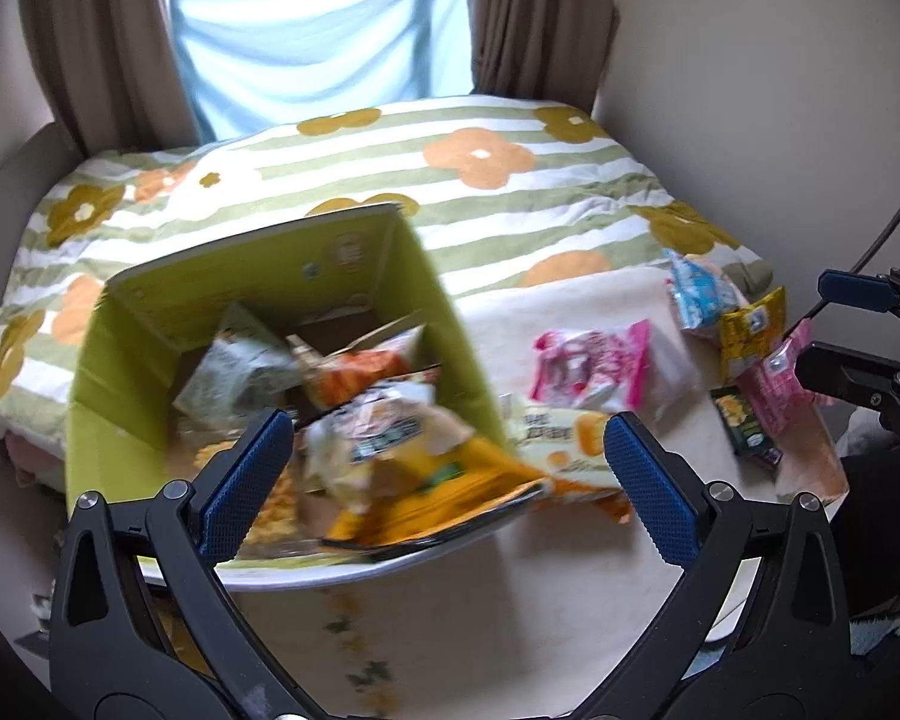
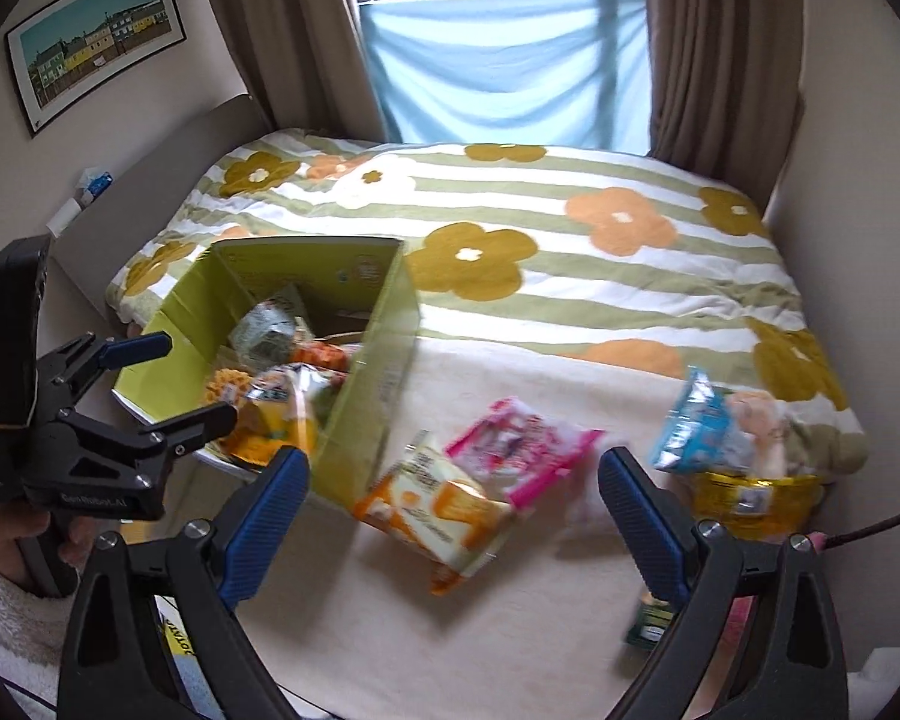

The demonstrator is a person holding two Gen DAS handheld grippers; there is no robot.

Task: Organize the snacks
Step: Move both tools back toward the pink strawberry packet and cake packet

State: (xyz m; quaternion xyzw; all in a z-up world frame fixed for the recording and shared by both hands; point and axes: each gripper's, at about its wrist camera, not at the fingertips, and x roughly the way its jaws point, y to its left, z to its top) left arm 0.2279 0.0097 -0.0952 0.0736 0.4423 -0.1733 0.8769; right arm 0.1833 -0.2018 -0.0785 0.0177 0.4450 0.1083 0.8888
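While both tongs gape, box (image 2: 366,414) edge touches orange packet (image 2: 438,504).

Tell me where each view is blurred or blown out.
Left wrist view: the green box and the snack bags in it smear with motion blur; the window is bright. Right wrist view: the orange-and-white snack packet and pink packet are soft, while the bedspread stays sharper.

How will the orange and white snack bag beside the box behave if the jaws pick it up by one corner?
The orange bag looks like a thin, puffed film pouch, so it is probably light and would likely sag and swing from a corner. Its glossy surface may slip. It lies flat on the cream cloth against the green box, so rolling seems unlikely.
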